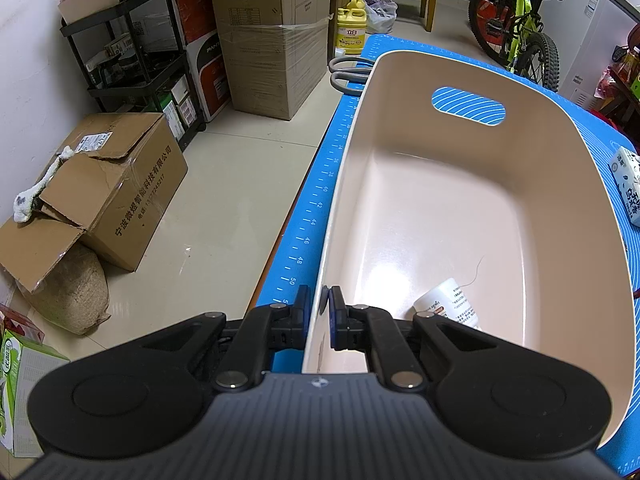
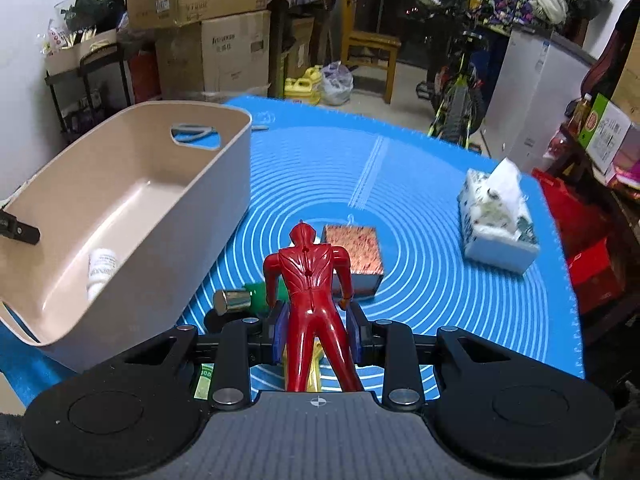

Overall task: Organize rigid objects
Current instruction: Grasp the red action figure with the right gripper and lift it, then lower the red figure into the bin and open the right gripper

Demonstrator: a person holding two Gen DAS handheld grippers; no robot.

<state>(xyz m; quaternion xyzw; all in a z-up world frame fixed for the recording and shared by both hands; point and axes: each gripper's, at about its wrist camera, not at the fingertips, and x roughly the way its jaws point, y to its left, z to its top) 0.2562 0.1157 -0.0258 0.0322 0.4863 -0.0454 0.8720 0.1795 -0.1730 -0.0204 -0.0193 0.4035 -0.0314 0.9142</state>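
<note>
The left gripper has its fingers clamped on the near rim of the beige bin at the counter's left edge, a white bottle with unreadable print inside, while the right gripper grips a red hero figure beside the bin.

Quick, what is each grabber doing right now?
Left gripper: closed on the rim of the beige bin.
Right gripper: closed on the red toy figure.
</note>
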